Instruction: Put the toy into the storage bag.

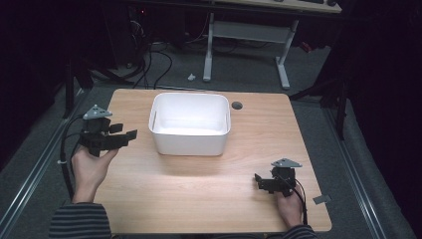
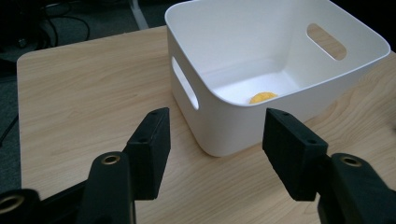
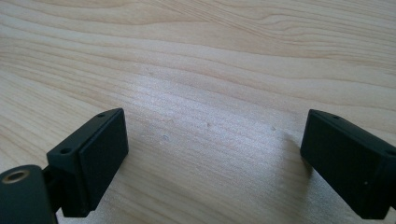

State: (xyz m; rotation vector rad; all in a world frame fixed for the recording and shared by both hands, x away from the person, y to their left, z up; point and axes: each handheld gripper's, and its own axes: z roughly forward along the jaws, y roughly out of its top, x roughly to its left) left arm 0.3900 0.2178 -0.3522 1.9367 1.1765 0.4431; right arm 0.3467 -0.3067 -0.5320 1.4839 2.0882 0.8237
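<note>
Here, the left tongs are held released just left of the white bin, aimed at its near-left corner, presumably so that the wall or handle slot can be approached. A small yellow piece is seen lying on the bin's floor, toward its right side. The right tongs, likewise released and gripping nothing, are kept low over the wooden surface at near right, well apart from the bin.
</note>
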